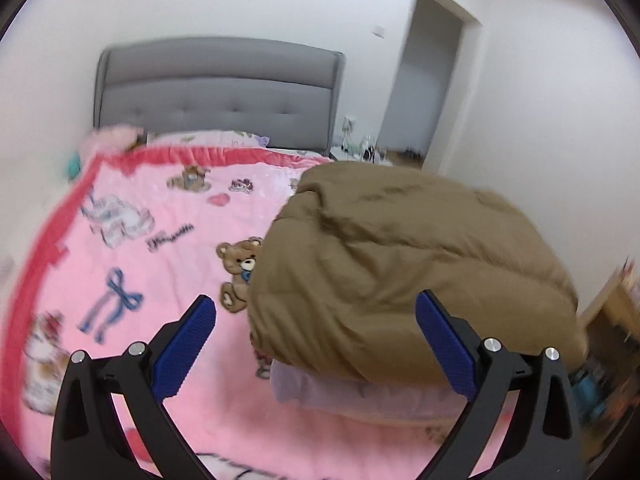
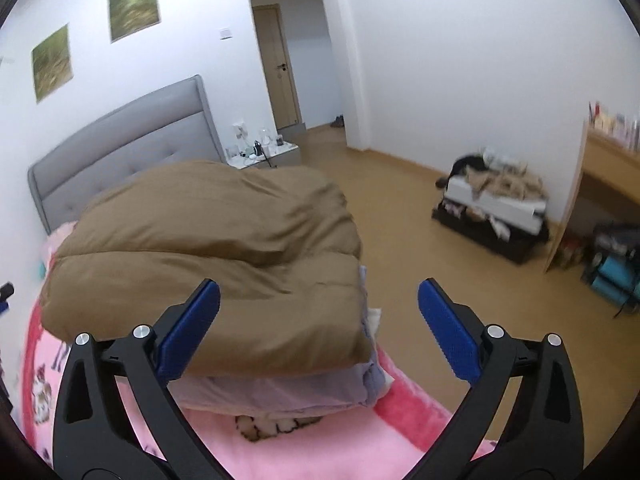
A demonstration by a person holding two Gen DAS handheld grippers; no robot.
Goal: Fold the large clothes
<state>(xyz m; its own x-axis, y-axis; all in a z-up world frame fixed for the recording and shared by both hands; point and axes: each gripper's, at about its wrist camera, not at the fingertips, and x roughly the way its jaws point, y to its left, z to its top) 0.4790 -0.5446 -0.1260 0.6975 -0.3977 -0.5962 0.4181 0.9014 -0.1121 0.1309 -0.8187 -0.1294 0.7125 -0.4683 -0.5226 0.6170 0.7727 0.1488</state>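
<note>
- While both grippers hang back over the bed [image 1: 168, 216], the brown coat [image 1: 400, 264] sits as a puffy folded bundle near the bed's right edge, and it looks like the folding is largely done.
- Left gripper [image 1: 316, 344]: fingers spread wide, nothing between them, and the coat lies just ahead, apart from the pads.
- Right gripper [image 2: 320, 332]: fingers wide apart as well, empty, aimed at the coat's near edge without touching it.
- Under the coat there's a pale lilac garment [image 2: 280, 392], folded flat, so this reads as a stack with the coat on top.
- My call: late in the task; what may be left is a pat-down or squaring of the bundle, since its top bulges unevenly.
- Whether more clothes wait elsewhere, I can't tell; only a cluttered box [image 2: 496, 204] shows on the floor [image 2: 400, 216] well apart.
</note>
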